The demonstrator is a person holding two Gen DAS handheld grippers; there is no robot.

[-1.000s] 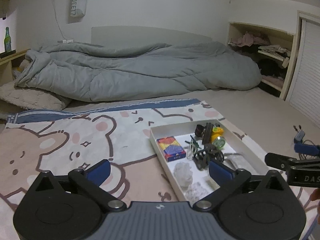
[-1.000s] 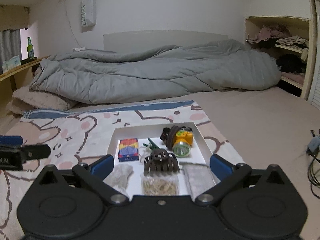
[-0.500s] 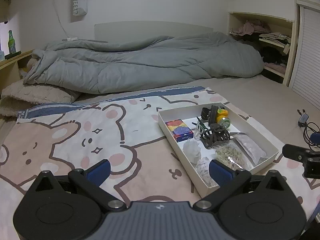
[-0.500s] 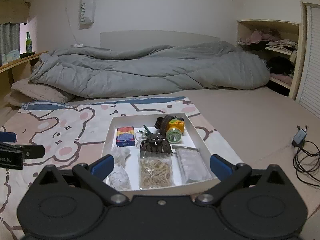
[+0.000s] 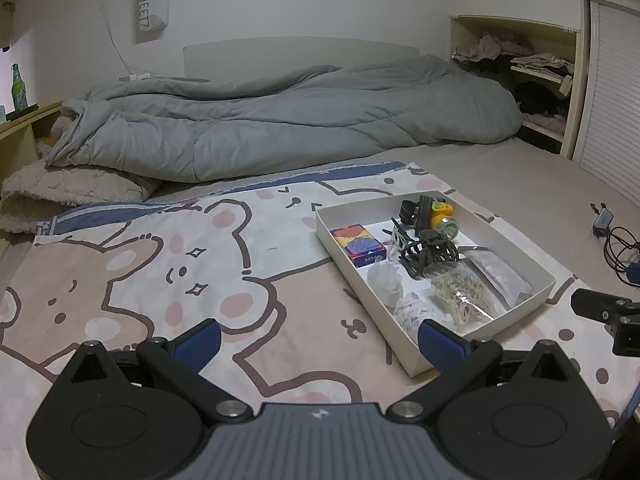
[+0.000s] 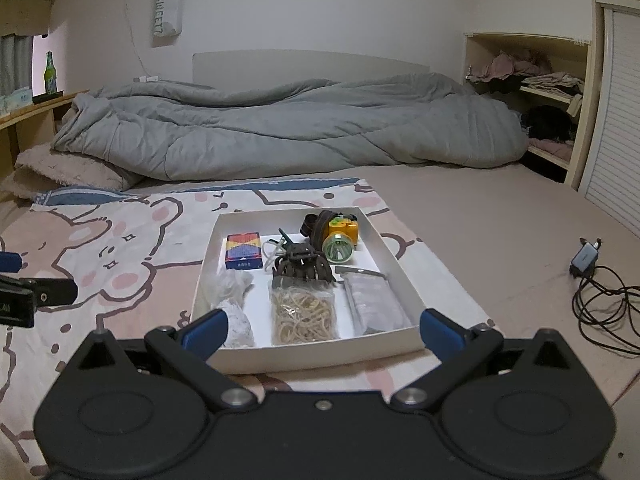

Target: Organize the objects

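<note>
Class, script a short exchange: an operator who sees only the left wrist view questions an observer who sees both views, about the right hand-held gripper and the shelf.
Operator: Is the right hand-held gripper open?
Observer: Yes. The right hand-held gripper is open and empty, just short of the white tray's near wall.
Operator: Anything beside the green bottle?
Observer: What looks like a tissue box sits left of the green bottle.
</note>
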